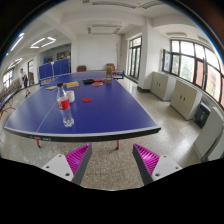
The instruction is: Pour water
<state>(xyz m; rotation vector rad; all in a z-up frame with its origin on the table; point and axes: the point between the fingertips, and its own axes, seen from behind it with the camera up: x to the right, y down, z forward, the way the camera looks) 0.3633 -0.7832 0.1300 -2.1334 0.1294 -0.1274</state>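
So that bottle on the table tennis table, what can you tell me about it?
The water bottle is clear plastic with a red cap and a red label band around its middle. It stands upright on the blue table tennis table, near the near edge, with nothing else touching it. How much water it holds is unclear. The gripper is open, well short of it, with the bottle ahead of its fingers, off toward the left one.

The handheld gripper (111, 158) ends in two pale grey, blocky fingers (60, 166), each angled inward and faced on its inner side with a bright magenta pad (78, 154) scored by fine ridges.
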